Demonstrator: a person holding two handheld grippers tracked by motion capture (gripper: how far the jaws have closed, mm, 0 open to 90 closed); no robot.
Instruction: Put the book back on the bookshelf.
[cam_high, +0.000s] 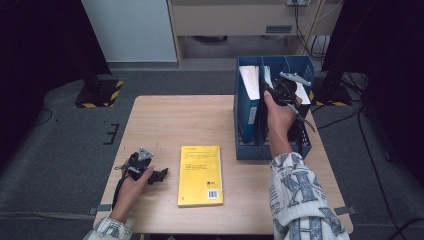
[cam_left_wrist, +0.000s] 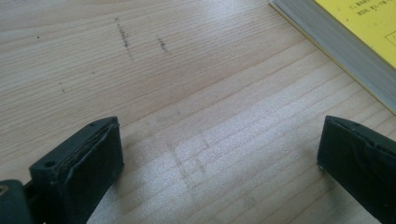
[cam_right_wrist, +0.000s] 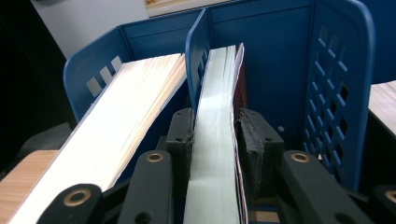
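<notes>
A blue file rack (cam_high: 248, 150) with upright compartments stands at the table's right. My right gripper (cam_right_wrist: 215, 135) reaches down into its middle compartment, where a pale-edged book with a dark red cover (cam_right_wrist: 217, 84) stands upright. Both pads lie against the book's sides, so the gripper is shut on it. From above, the right gripper (cam_high: 281, 95) sits over the rack in the person's hand. A yellow book (cam_high: 200, 174) lies flat at the table's front middle. My left gripper (cam_high: 159, 176) rests open on the wood just left of it, and its jaws (cam_left_wrist: 219, 158) stand wide with only bare table between them.
A thicker white-edged book (cam_right_wrist: 135, 112) leans in the rack's left compartment. The rack's right compartment has a perforated wall (cam_right_wrist: 336, 102). The yellow book's corner (cam_left_wrist: 369, 28) lies ahead and to the right of the left gripper. Bare wooden table (cam_high: 165, 120) stretches behind it.
</notes>
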